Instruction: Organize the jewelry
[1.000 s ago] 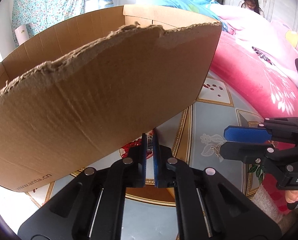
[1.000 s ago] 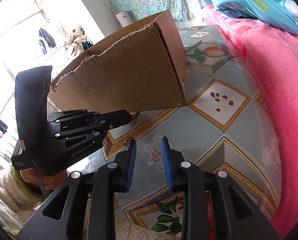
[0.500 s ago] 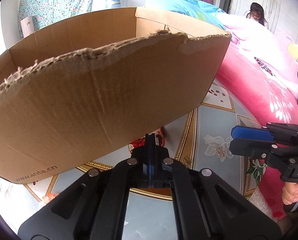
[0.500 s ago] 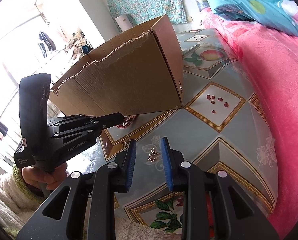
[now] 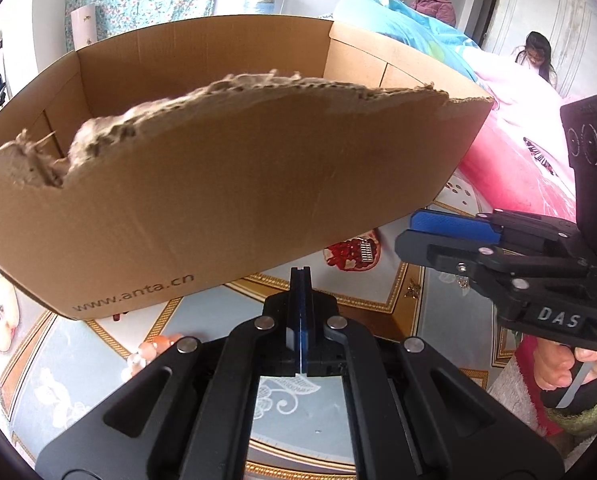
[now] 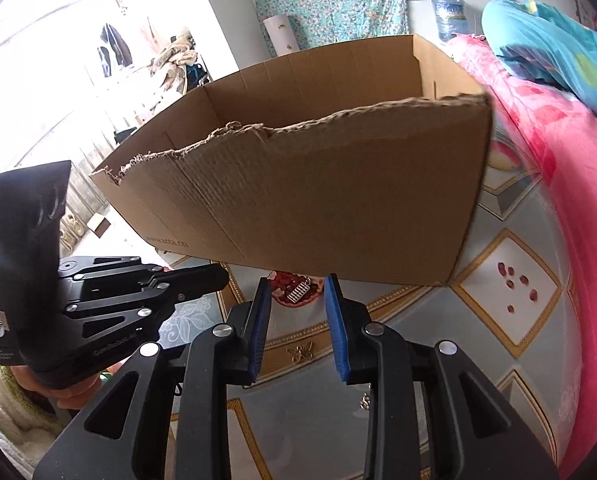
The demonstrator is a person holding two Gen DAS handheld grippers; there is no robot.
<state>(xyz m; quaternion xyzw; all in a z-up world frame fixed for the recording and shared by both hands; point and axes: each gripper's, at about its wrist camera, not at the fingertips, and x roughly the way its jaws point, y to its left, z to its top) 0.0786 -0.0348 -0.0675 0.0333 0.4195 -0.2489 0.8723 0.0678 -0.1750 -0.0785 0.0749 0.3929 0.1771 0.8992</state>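
On the worktop (image 6: 510,344), covered in a pale blue cloth printed with gold-framed fruit panels, a large brown corrugated cardboard box with a ragged torn front edge (image 5: 226,184) fills most of both views. It stands open at the top, near wall facing the person, which suits it as the likely drop-in container for the pieces. A pink fleece blanket (image 6: 570,184) bounds the worktop on the right.

The left hand-held gripper (image 5: 299,276) hangs just in front of the box's lower edge with its blue pads pressed flat together; nothing shows between them, so it seems to be idling, clear of the other side. The right hand-held gripper (image 6: 297,292) has its jaws parted to a moderate gap and empty, pointed at the foot of the box, probably lining up a pick.

The jewelry lies loose on the cloth, not yet in the box. A small silver ribbed clasp-like piece (image 6: 299,291) rests on a red pomegranate print just beside the box and sits framed between the right fingers, though I cannot tell the height above it. A small gold butterfly ornament (image 6: 299,353) lies nearer, and peach and clear round beads (image 5: 154,352) sit left of the left gripper.
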